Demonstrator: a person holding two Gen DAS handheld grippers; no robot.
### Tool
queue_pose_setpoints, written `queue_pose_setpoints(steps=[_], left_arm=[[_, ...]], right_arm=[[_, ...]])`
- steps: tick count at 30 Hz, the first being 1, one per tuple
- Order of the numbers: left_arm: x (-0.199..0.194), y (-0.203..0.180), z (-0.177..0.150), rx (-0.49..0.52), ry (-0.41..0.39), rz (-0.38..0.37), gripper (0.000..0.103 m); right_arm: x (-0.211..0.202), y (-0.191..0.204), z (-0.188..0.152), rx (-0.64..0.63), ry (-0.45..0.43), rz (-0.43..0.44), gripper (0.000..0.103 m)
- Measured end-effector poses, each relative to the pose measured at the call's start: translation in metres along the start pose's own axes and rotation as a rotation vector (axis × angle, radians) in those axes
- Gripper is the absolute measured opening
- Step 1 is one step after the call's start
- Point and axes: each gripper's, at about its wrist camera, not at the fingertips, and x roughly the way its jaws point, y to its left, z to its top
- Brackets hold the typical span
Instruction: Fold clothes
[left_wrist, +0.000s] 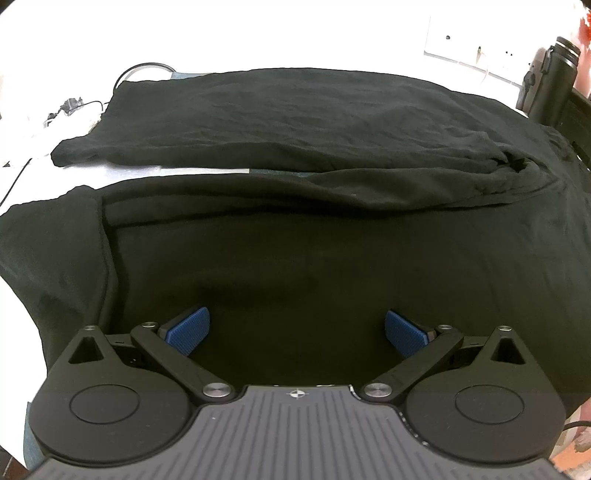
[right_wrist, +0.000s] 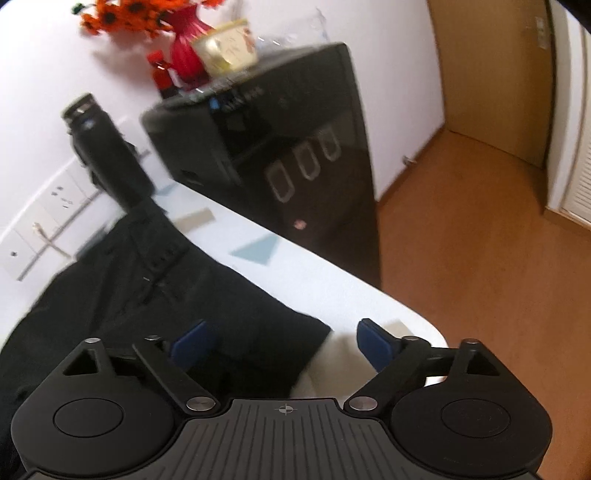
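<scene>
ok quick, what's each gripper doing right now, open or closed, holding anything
Left gripper: open, empty, above the black garment.
Right gripper: open, empty, at the garment's corner near the table edge.

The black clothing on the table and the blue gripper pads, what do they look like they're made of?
The black clothing looks like soft, matte knit fabric, perhaps cotton jersey: it creases, drapes and shows no shine. The pads on the left gripper look like blue rubber or soft plastic with a fine grid texture for grip. The exact materials cannot be told.
</scene>
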Motion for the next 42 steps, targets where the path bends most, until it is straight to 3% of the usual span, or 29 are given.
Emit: queue_pose_setpoints(steps=[5, 12, 21, 27, 31, 37, 42], left_arm=[[-0.002, 0.004, 0.014, -0.083, -0.026, -0.096, 0.103], [0.014, -0.016, 0.033, -0.009, -0.026, -0.105, 0.103], [0.05, -0.043, 0.067, 0.103, -0.037, -0.065, 0.103], [0.061, -0.019, 0.116, -0.083, -0.139, -0.048, 0.103], [0.071, -0.014, 0.132, -0.052, -0.108, -0.002, 0.103], [0.022, 0.01, 0.111, -0.057, -0.193, -0.002, 0.103], [-0.034, 0.053, 0.052, -0.166, -0.236, 0.069, 0.103]], right_arm=[[0.006, 0.032, 0.0, -0.168, -0.007, 0.026, 0.09], [0.022, 0.083, -0.008, -0.35, 0.027, 0.061, 0.101], [0.048, 0.082, -0.024, -0.346, 0.104, 0.02, 0.101], [0.053, 0.078, -0.032, -0.355, 0.115, 0.003, 0.101], [0.051, 0.083, -0.032, -0.367, 0.104, 0.015, 0.101], [0.05, 0.088, -0.032, -0.374, 0.087, 0.037, 0.102], [0.051, 0.095, -0.04, -0.374, 0.08, 0.031, 0.102]])
